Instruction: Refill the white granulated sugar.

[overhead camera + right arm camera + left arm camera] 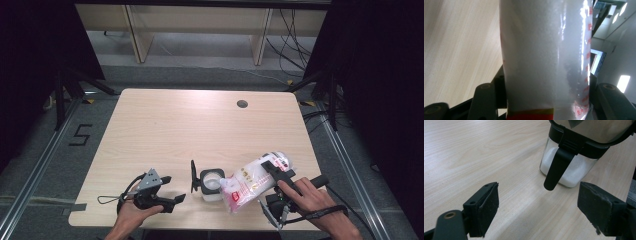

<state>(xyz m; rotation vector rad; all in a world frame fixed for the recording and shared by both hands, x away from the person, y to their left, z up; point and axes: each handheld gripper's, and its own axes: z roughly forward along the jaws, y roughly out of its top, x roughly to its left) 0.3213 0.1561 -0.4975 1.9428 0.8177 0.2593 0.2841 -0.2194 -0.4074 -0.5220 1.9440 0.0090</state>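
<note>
Light wood table [165,125], far half bare, hole [242,104] near far right corner. Jar [212,184], lid up, near the front edge. Right gripper [278,176] clamps bag [252,179] tilted over jar; left gripper [167,192] jaws wide, empty, front-left

My tabletop [165,125]: light wood grain, round cable hole [242,104] near the far right corner. On the grey floor, a "5" marking [80,134] off the left edge, cables [292,45] trailing beyond the far right corner, pale wooden furniture [200,25] past the far edge.
</note>
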